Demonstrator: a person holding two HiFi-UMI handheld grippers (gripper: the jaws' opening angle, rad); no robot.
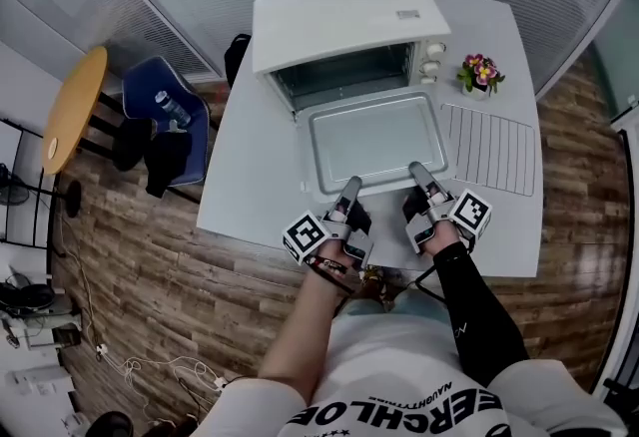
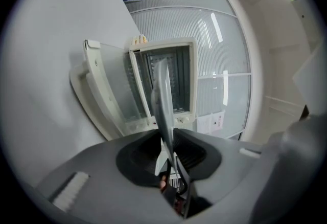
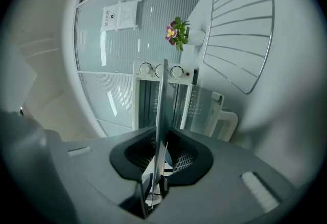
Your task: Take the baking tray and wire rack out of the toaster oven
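Now the left gripper (image 1: 352, 187) and right gripper (image 1: 418, 172) each clamp the tray's (image 1: 377, 138) near rim between nearly closed jaws; rack (image 1: 489, 148) lies by the desk's (image 1: 252, 188) right edge

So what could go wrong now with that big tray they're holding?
1. The left gripper and right gripper pinch the baking tray only by its near rim, so it might tilt or slip out of the jaws.
2. The wire rack lies close by on the table, with the flower pot behind it. Swinging the tray that way could bump them.
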